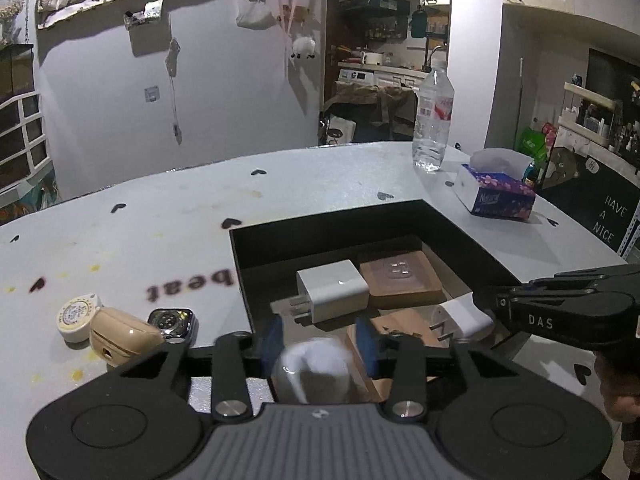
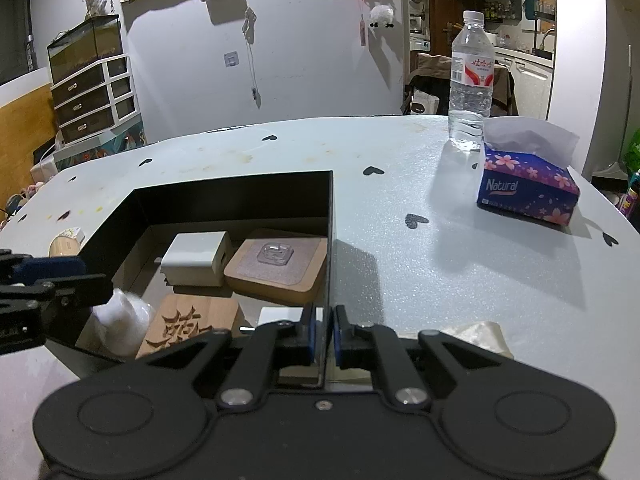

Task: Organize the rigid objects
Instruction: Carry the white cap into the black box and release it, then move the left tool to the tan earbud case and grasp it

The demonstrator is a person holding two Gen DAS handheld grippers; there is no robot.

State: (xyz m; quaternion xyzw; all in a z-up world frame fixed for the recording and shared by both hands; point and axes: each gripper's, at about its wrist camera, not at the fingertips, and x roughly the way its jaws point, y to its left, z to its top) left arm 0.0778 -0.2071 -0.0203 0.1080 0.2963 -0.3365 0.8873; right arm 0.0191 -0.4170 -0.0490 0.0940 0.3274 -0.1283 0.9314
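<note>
Jaws of the left gripper (image 1: pixel 320 344) are standing apart over the near edge of the black box (image 1: pixel 256 272), and a blurred white object (image 1: pixel 316 372) is sitting between the blue pads without being pressed. Ahead of it inside the box, a white charger (image 1: pixel 334 290) is lying beside a wooden coaster (image 1: pixel 400 280). Off to its left, a watch face (image 1: pixel 173 322), a beige case (image 1: pixel 120 338) and a round tin (image 1: pixel 76 316) are resting on the table (image 1: pixel 160 216). The right gripper (image 2: pixel 323 334) is clamping the box's side wall.
</note>
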